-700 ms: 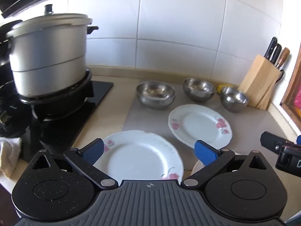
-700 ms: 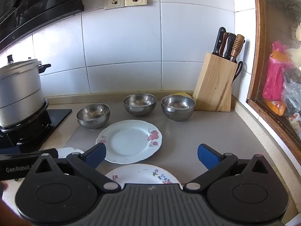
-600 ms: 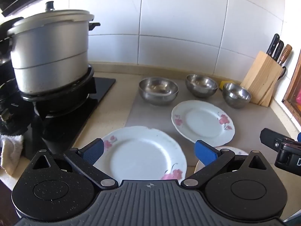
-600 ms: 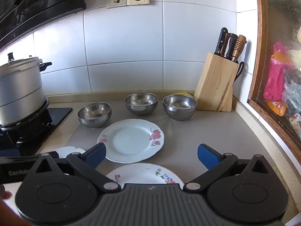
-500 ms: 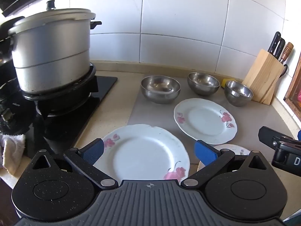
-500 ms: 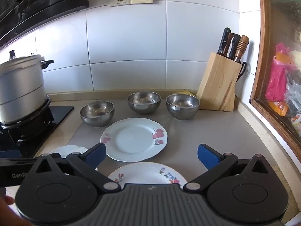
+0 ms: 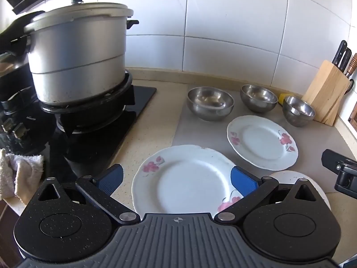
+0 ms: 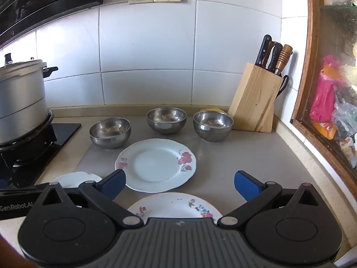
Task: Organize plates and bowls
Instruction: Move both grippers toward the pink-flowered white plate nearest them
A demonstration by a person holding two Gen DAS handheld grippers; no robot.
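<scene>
A kitchen corner with white tiled walls; a pale desk [image 8: 256, 156] runs from a gas stove on the left to a wooden knife block [image 8: 254, 102] on the right. A large lidded metal pot [image 7: 78, 60] sits on the stove.

Three steel bowls stand apart in a loose row near the wall: the left bowl [image 8: 110, 132], the middle bowl [image 8: 166, 119] and the right bowl [image 8: 213, 125]. In front of them lie three floral plates, each flat on the desk and none stacked: the far plate [image 8: 156, 164], the left plate [image 7: 185, 181] and the near plate [image 8: 176, 205].

The left gripper [image 7: 177, 177] hovers over the left plate, its blue fingers spread wide and holding nothing. The right gripper [image 8: 179, 183] hovers above the near plate, equally wide open and empty.

The organizing appears not to have begun: every bowl and plate remains separate, so all nesting and stacking is left to do.
</scene>
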